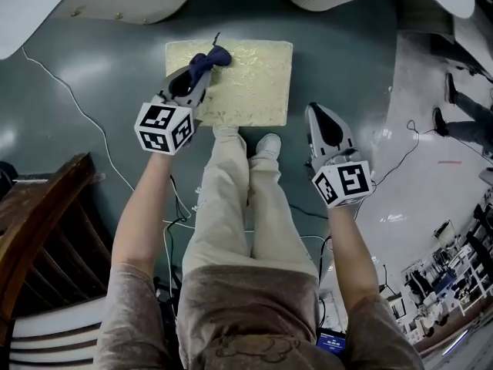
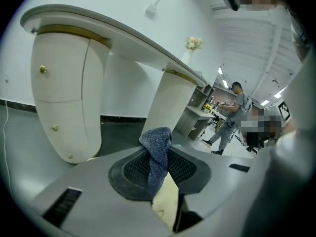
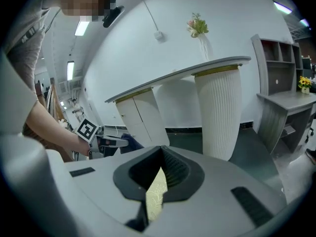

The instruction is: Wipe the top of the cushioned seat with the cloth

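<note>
A dark wooden chair stands left on the glossy grey-green floor, a thin white cable trailing near a curved white counter.

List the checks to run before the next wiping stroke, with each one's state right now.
1. Cloth gripped in the left claw: ok.
2. Cloth over the cushion: ok, at its far left corner.
3. Cloth pressed flat on the cushion top: cannot tell.
4. Right claw closed on nothing: ok.
5. Right claw off the cushion: ok, it is beside the right edge in the head view.
</note>
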